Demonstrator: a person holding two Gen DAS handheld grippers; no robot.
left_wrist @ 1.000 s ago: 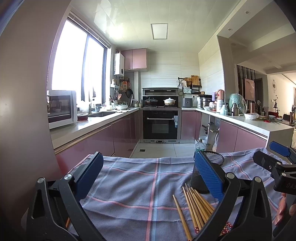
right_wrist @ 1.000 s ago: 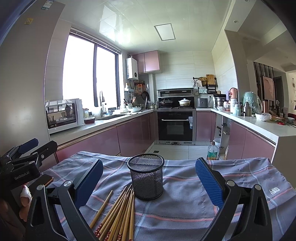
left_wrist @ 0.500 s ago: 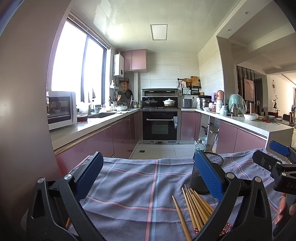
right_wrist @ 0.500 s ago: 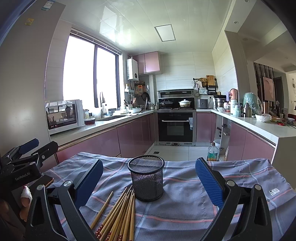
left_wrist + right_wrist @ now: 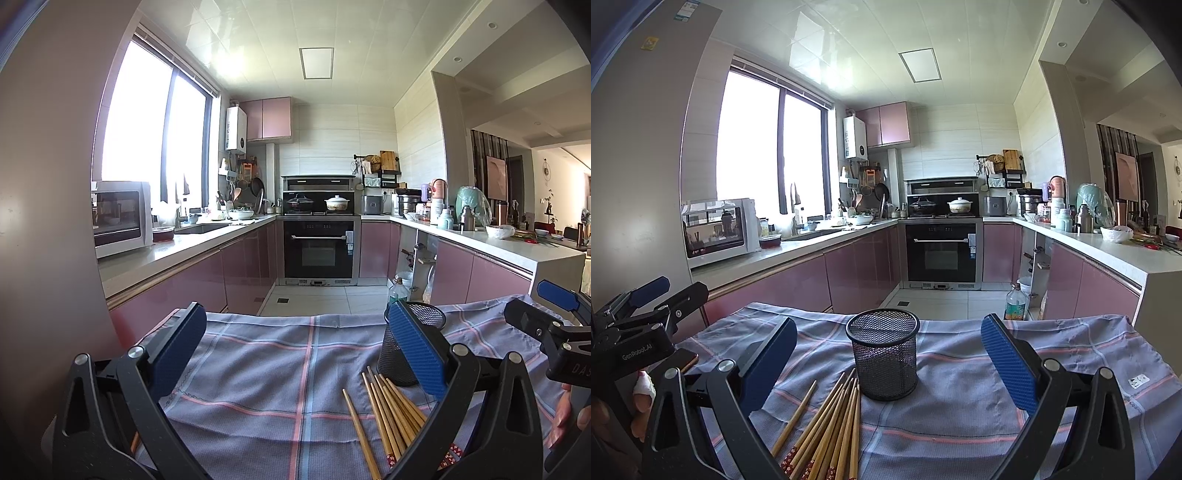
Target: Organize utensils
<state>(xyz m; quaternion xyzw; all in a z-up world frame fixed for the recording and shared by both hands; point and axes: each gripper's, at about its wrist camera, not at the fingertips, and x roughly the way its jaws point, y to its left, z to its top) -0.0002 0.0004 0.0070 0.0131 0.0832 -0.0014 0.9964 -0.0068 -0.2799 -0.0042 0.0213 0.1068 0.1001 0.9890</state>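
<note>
**Chopsticks still on the cloth, cup looks empty**

Going left to right: we've got our left gripper (image 5: 295, 354) hovering spread wide over bare checked cloth (image 5: 258, 369), holding nothing. The chopsticks (image 5: 827, 424) lie bundled flat on the cloth, tips just short of the mesh cup (image 5: 884, 356), probably so they're a short lift away. The cup stands upright and, as far as we can see through the mesh, has nothing inside. Our right gripper (image 5: 888, 362) is wide open too, roughly framing the cup, gripping nothing.

Cloth (image 5: 960, 406) lies bare right of mesh cup (image 5: 884, 360); chopsticks (image 5: 827, 428) crowd its front-left
</note>
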